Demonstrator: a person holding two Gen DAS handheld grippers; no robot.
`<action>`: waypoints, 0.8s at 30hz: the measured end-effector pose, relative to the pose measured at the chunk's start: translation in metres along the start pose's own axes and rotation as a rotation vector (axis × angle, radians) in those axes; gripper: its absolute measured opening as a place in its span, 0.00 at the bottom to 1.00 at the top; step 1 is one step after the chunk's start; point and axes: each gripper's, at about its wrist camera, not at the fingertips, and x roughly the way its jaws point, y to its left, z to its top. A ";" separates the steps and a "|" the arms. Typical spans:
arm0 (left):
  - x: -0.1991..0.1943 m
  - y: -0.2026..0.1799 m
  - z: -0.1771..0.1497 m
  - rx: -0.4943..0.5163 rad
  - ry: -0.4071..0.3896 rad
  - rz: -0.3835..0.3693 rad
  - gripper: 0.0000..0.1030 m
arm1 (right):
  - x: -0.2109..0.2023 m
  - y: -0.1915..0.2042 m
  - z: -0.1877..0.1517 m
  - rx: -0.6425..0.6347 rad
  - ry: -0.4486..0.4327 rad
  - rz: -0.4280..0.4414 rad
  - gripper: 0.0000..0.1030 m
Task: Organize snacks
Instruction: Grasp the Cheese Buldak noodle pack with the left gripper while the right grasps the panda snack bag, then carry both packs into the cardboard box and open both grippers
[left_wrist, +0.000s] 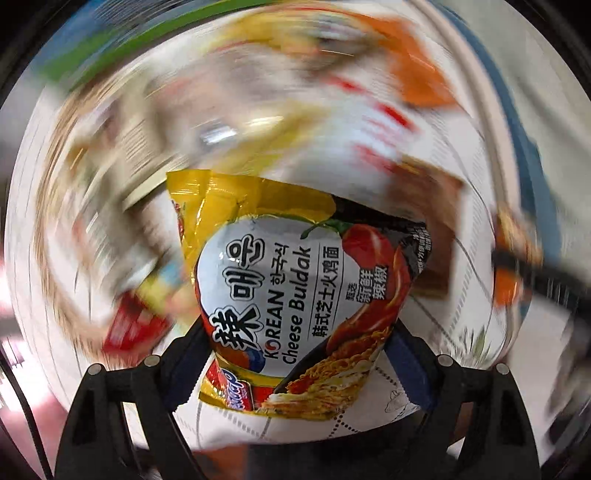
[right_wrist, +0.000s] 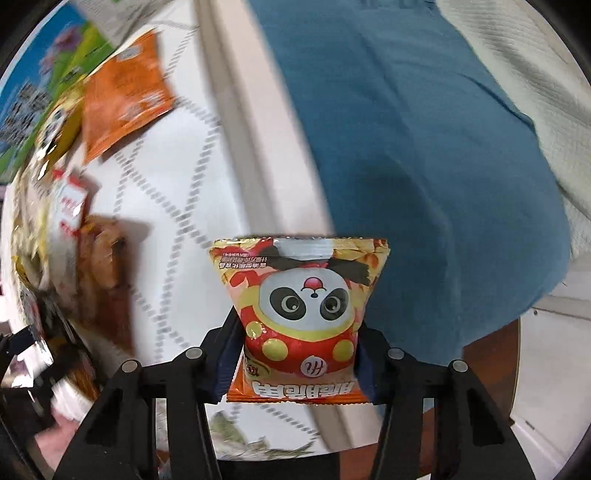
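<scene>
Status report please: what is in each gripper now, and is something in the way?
Left gripper shut on Cheese Buldak noodle packet. Right gripper shut on panda snack bag. Both lifted; surroundings blurred, no obstruction discernible.

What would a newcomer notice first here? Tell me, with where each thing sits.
First, the yellow Korean Cheese Buldak noodle packet, pinched in the left gripper at the centre of the left wrist view, sharp against a blurred background. Next, the panda-faced snack bag clamped in the right gripper, with an orange packet lying on the white patterned cloth at upper left.
</scene>
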 end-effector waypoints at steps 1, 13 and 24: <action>-0.001 0.016 0.001 -0.068 0.003 -0.019 0.86 | -0.001 0.007 -0.002 -0.020 0.002 0.022 0.53; 0.051 0.039 0.018 -0.032 0.064 -0.003 0.86 | 0.017 0.050 0.002 -0.144 0.014 0.037 0.57; -0.014 0.064 -0.010 -0.082 -0.102 -0.063 0.81 | -0.004 0.041 0.000 -0.079 -0.083 0.005 0.46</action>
